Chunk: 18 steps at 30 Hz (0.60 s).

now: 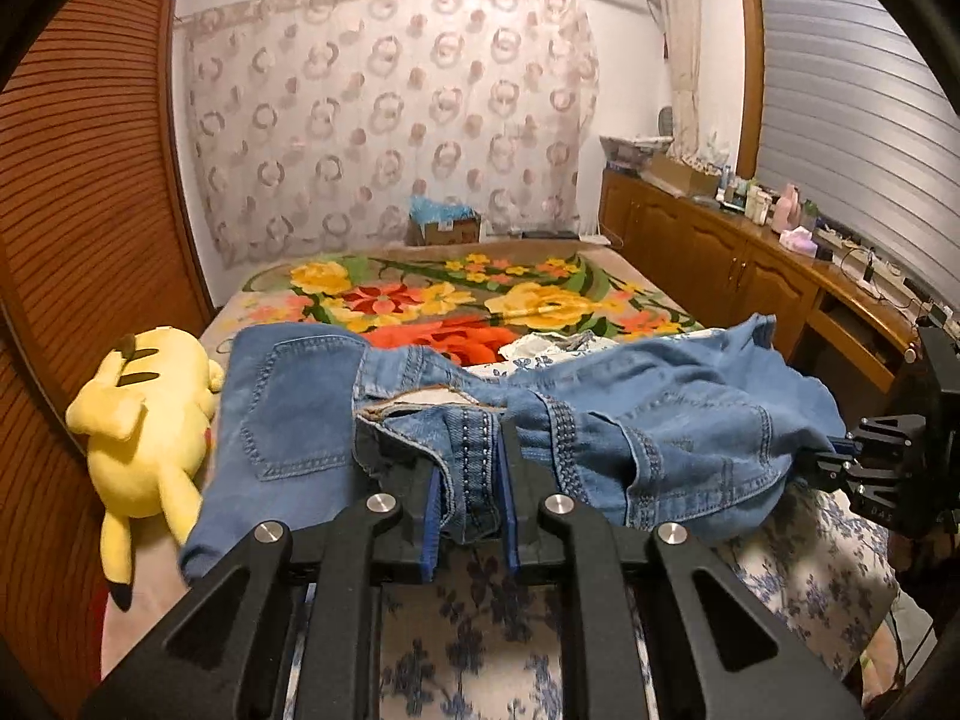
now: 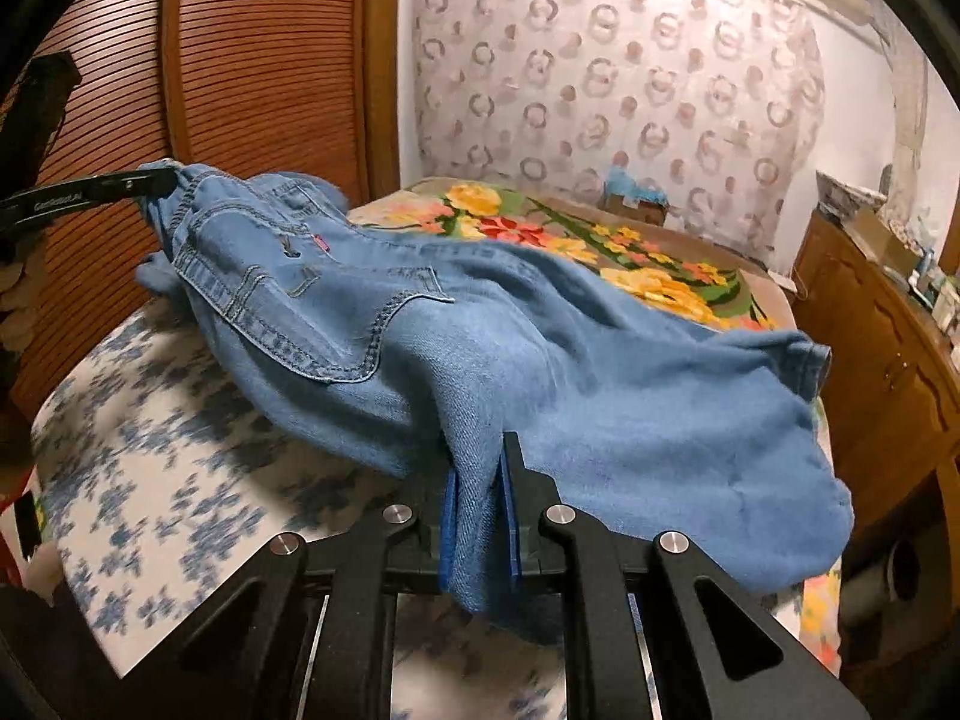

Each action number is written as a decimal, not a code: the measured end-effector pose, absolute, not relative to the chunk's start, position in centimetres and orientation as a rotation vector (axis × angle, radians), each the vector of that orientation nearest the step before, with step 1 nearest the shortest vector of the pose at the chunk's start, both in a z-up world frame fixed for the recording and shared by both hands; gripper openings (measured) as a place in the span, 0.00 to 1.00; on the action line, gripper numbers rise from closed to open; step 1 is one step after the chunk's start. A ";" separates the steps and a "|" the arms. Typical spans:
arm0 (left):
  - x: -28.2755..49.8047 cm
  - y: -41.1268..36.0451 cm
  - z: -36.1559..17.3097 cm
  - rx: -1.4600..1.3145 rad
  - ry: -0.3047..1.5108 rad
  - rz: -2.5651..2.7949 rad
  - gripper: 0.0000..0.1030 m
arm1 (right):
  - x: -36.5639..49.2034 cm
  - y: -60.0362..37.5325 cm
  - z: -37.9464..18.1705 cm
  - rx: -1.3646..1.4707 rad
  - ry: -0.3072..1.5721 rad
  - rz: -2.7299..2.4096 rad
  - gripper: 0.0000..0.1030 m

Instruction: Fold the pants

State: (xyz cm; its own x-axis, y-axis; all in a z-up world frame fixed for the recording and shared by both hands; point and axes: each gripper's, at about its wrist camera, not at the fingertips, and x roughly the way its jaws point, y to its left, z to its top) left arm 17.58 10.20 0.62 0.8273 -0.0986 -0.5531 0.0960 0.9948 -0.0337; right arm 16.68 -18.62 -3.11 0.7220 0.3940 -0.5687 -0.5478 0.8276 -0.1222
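Left gripper (image 1: 470,468) clamps jeans (image 1: 600,420) at studded waistband; right gripper (image 2: 480,480) pinches leg fabric. Jeans hang stretched between both, draped over floral bed (image 2: 168,420).

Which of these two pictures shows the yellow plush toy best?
The left wrist view. The yellow plush toy lies there in full on the bed's left side, beside the jeans. The right wrist view does not show it; that side holds only the flowered sheet and the wooden wardrobe door.

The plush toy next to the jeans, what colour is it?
Yellow, with dark-tipped ears. The plush toy shows best in the left wrist view.
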 end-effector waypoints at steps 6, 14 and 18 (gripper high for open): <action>13.1 11.6 1.1 -0.020 0.546 -0.082 0.16 | 11.8 -18.7 -3.0 -0.308 0.522 0.566 0.12; 6.8 12.9 1.8 -0.020 0.504 -0.050 0.16 | 5.9 -19.0 -2.9 -0.290 0.488 0.613 0.12; 4.1 14.4 1.3 -0.039 0.517 -0.024 0.16 | 3.2 -20.1 -2.7 -0.258 0.490 0.665 0.12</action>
State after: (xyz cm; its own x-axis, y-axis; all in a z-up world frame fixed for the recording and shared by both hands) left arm 4.11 14.36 1.30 0.8690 -0.0324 -0.4937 0.0127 0.9990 -0.0432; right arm 3.19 -20.14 -2.67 0.6797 0.5258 -0.5114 -0.6445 0.7610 -0.0743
